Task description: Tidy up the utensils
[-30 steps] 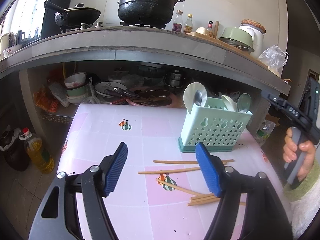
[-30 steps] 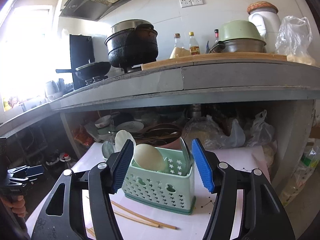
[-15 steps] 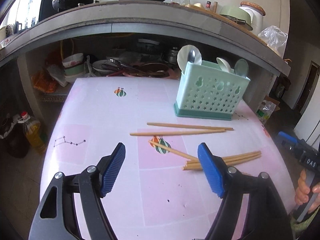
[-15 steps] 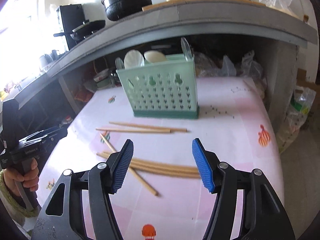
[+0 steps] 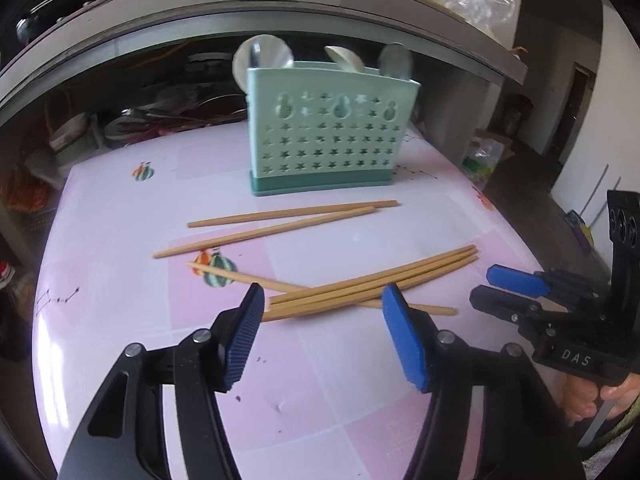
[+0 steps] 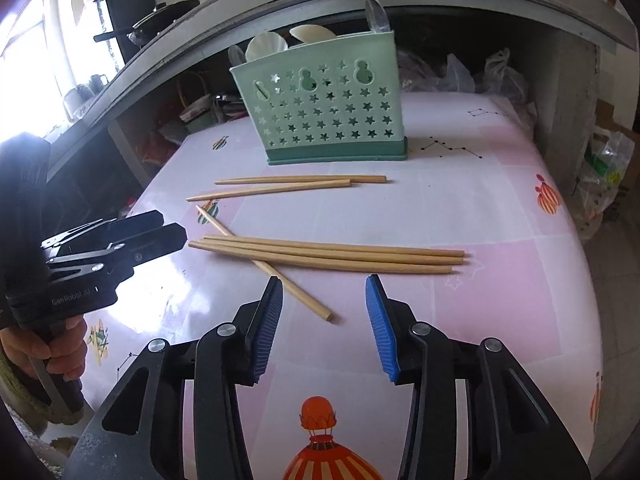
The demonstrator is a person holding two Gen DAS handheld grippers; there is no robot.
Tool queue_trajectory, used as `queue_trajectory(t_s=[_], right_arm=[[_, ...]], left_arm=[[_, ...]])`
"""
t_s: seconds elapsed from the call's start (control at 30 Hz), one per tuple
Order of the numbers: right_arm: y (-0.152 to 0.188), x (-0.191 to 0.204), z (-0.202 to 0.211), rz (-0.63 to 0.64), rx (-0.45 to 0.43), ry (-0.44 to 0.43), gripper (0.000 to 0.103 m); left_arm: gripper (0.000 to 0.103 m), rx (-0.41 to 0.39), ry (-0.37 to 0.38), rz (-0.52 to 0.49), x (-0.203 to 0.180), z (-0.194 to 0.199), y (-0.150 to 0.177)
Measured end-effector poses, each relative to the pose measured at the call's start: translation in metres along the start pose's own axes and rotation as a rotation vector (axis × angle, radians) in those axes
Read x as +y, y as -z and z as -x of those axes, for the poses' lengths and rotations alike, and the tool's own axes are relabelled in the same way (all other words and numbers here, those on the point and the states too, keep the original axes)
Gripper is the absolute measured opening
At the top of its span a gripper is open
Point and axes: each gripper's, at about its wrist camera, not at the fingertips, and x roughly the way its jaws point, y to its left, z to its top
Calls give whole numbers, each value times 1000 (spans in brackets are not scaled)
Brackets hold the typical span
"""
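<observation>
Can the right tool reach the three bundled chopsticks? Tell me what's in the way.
Probably yes. The right tool is open just short of the three bundled chopsticks; nothing lies between, though they rest across one crossing chopstick.

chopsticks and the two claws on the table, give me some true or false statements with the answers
1. Six chopsticks lie loose on the pink table. True.
2. The left claw is shut on a chopstick. False: it is open and holds nothing.
3. Three chopsticks lie side by side across a single chopstick. True.
4. The green holder lies tipped on its side. False: it stands upright with spoons in it.
5. The right claw is open and empty. True.
6. Two chopsticks stand in the holder. False: they lie on the table before it.
</observation>
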Motion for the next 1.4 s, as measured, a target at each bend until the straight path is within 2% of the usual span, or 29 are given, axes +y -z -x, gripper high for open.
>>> queue_trajectory(t_s=[0.07, 0.13, 0.17, 0.23, 0.33, 0.5, 0.6, 0.7, 0.83, 0.97, 1.13, 1.17, 1.27, 1.4], right_arm=[[-1, -12, 1, -49, 15, 4, 34], [-1, -23, 0, -106, 39, -2, 26], [-1, -29, -1, -136, 52, -6, 25], [0, -37, -2, -185, 69, -15, 22], [1, -44, -2, -235, 84, -30, 21], [-2, -52, -13, -292, 127, -39, 21], [-6, -52, -16, -283, 137, -58, 23], [-10, -44, -21, -250, 156, -106, 23], [-8, -21, -31, -194, 211, -174, 26], [-2, 8, -36, -135, 257, -261, 26], [5, 36, -43, -94, 313, -368, 26], [7, 39, -47, -100, 330, -380, 26], [12, 41, -57, -125, 369, -389, 26], [13, 35, -61, -155, 374, -371, 26]], left_arm=[[49, 13, 25, -49, -9, -10, -10], [37, 33, 31, -83, -15, -23, -18], [34, 47, 18, -97, -16, -32, -24], [18, 79, -6, -117, -17, -50, -31], [10, 128, -19, -136, -17, -72, -35], [9, 160, -49, -176, -18, -85, -36], [9, 111, -62, -178, -11, -78, -49], [9, 55, -115, -208, -5, -78, -67], [9, -11, -149, -326, -3, -93, -84], [9, 38, -158, -435, 2, -122, -88], [9, 134, -176, -488, 12, -150, -79], [9, 120, -179, -492, 13, -150, -77], [8, 130, -176, -490, 15, -152, -76], [5, 184, -154, -462, 18, -151, -78]])
